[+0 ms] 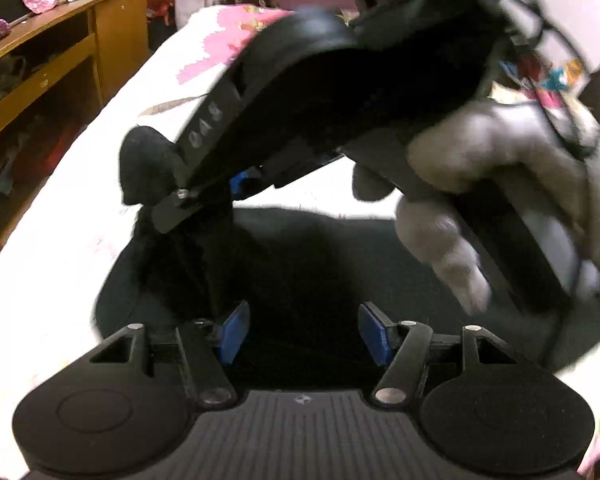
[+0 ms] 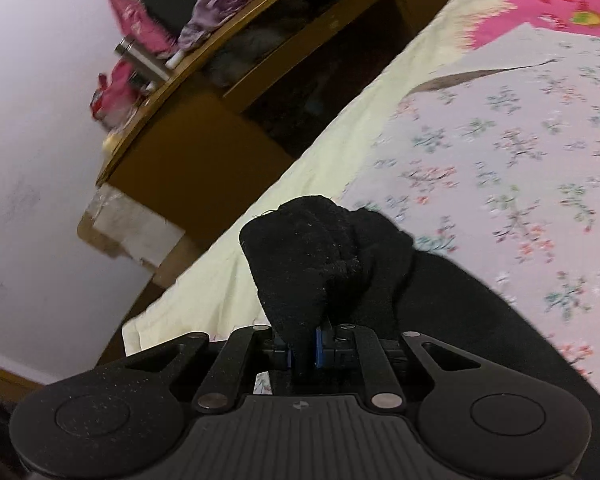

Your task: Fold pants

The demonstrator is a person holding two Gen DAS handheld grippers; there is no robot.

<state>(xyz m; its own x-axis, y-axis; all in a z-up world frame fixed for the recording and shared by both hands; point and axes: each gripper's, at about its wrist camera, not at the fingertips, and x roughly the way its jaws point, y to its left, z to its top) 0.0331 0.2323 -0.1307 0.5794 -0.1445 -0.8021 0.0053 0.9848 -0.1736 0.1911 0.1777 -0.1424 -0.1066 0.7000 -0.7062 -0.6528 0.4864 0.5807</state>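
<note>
Black pants (image 1: 320, 264) lie on a bed with a floral sheet (image 1: 60, 240). My left gripper (image 1: 304, 330) is open just above the dark cloth, its blue pads apart and empty. In the left wrist view my right gripper (image 1: 204, 196), held by a gloved hand (image 1: 500, 184), is shut on a bunched corner of the pants (image 1: 148, 168) and lifts it above the bed. In the right wrist view the right gripper (image 2: 305, 346) pinches that black bunch (image 2: 320, 256) between its blue pads, and the rest of the pants (image 2: 480, 340) hangs down to the sheet (image 2: 500, 140).
A wooden shelf unit (image 1: 52, 80) with clothes and clutter stands left of the bed; it also shows in the right wrist view (image 2: 228, 92). A white wall (image 2: 32, 160) is beyond it. A pink patch of the sheet (image 2: 540, 8) lies far up the bed.
</note>
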